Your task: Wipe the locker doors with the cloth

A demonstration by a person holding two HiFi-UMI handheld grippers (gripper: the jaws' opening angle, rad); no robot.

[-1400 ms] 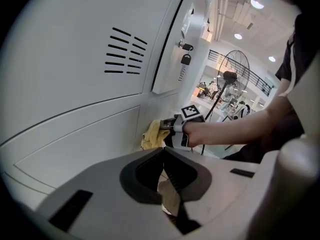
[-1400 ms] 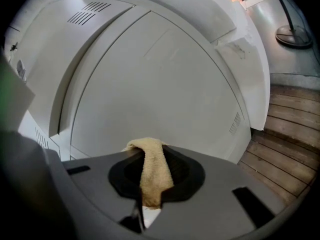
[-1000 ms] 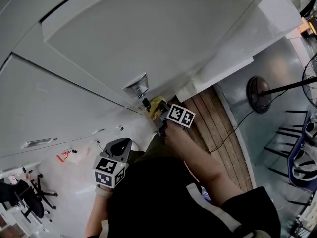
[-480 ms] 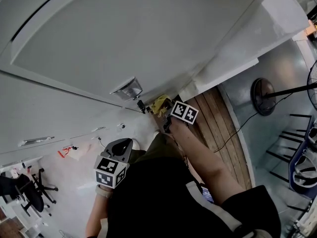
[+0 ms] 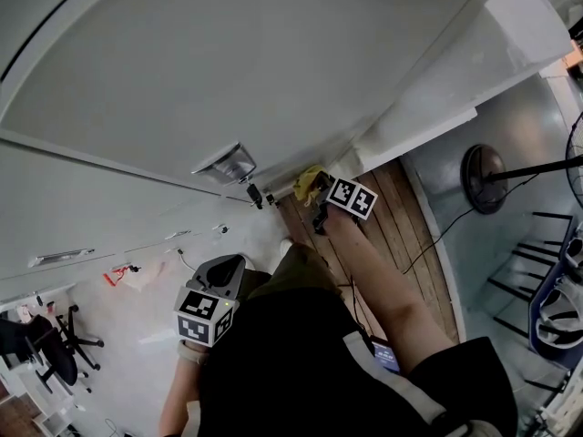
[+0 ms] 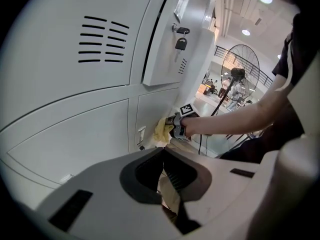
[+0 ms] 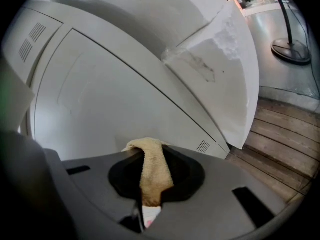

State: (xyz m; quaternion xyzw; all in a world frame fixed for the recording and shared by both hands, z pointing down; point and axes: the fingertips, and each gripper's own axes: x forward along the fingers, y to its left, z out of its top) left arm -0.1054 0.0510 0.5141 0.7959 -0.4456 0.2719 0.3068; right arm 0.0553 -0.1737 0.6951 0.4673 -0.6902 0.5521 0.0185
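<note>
Right gripper (image 5: pixel 316 192) is reached forward and low, jaws clamped on the yellow cloth (image 5: pixel 306 180). The cloth's bunched end sits against the bottom of a white locker door (image 5: pixel 273 71), near the lower corner by the wooden floor strip (image 5: pixel 383 235). In the right gripper view the cloth (image 7: pixel 151 171) runs up between the jaws and folds over toward the door panel (image 7: pixel 100 99); small vent slots (image 7: pixel 203 146) show just beside it.

Left gripper (image 5: pixel 217 271) is held back near the person's body, well apart from the lockers. Its jaws are together with nothing between them (a tan patch shows below them, cannot tell what it is).

From the left gripper view, the right gripper (image 6: pixel 172 126) and cloth (image 6: pixel 161 130) are at the lower door, and a padlock (image 6: pixel 180 43) hangs higher up on a door. A standing fan (image 6: pixel 240 74) is off to the right on the grey floor.
</note>
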